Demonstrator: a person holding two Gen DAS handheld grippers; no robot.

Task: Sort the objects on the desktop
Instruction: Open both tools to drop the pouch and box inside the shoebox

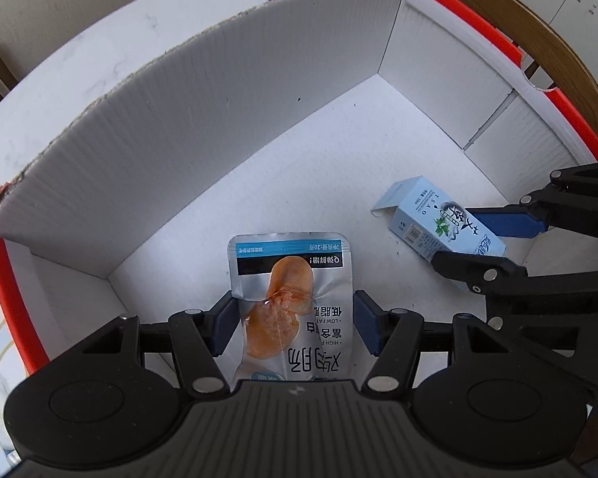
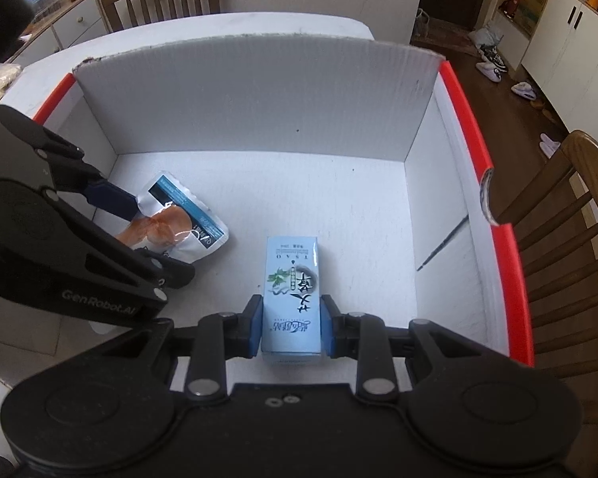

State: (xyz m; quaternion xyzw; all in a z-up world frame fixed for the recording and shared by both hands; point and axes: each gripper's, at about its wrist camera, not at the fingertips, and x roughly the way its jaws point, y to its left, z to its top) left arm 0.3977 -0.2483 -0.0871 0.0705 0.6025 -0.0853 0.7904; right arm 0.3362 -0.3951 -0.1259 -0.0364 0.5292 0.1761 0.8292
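**Both jaws loaded inside the white box**

Inside, the silver chicken pouch (image 1: 291,298) sits clamped between the left gripper (image 1: 295,324) jaws, low over the corrugated box (image 1: 147,167) floor. The pale blue carton (image 2: 293,298) is pinched by the right gripper (image 2: 292,328) jaws mid-floor. Only the right wrist view shows chairs (image 2: 570,247) crowding the red-edged right wall; open floor lies ahead.

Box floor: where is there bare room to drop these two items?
The floor of the box is bare along the back wall and in the far right corner. The near side is crowded: left gripper with the snack pouch, right gripper with the blue carton.
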